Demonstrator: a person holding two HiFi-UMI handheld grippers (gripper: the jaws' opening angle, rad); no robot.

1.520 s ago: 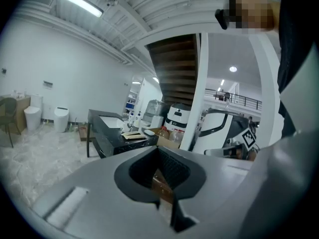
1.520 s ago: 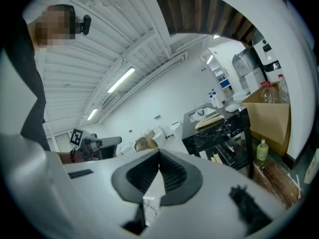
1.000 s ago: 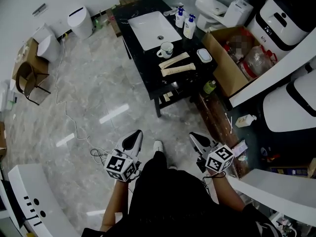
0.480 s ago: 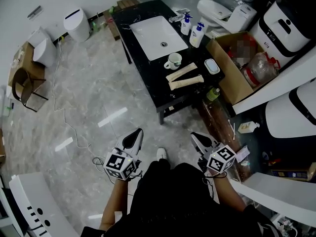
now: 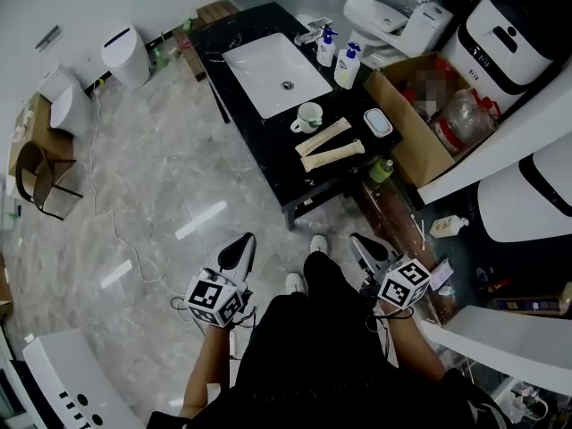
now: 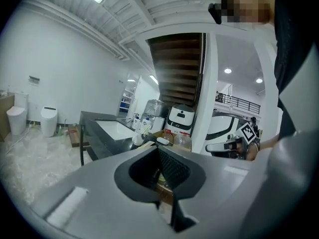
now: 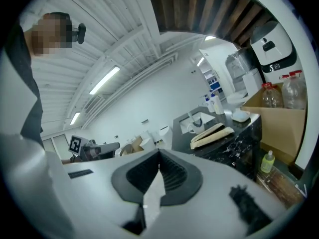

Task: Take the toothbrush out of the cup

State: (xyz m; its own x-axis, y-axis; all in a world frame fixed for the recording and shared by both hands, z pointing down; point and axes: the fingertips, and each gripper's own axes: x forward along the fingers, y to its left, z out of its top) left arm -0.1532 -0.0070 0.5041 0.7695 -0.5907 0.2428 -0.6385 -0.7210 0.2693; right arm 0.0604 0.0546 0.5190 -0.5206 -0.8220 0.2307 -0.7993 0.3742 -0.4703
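Note:
A white cup (image 5: 308, 116) stands on the black counter (image 5: 268, 155) just in front of the white sink (image 5: 275, 72). In the right gripper view a thin handle, the toothbrush (image 7: 190, 116), sticks up out of the cup (image 7: 188, 127). Both grippers are far from the counter, held low in front of the person. My left gripper (image 5: 237, 255) is shut and holds nothing, its pads meeting (image 6: 158, 151). The right gripper (image 5: 365, 247) is also shut and empty (image 7: 159, 153). Both point toward the counter.
Two beige rolls (image 5: 327, 147) lie on the counter beside the cup, with a soap dish (image 5: 377, 121) and two pump bottles (image 5: 337, 57). An open cardboard box (image 5: 420, 105), white appliances and toilets (image 5: 121, 52) stand around. A cable (image 5: 134, 239) runs across the marble floor.
The person has stepped toward the counter, and both grippers have come forward with them. The jaws of both stay shut.

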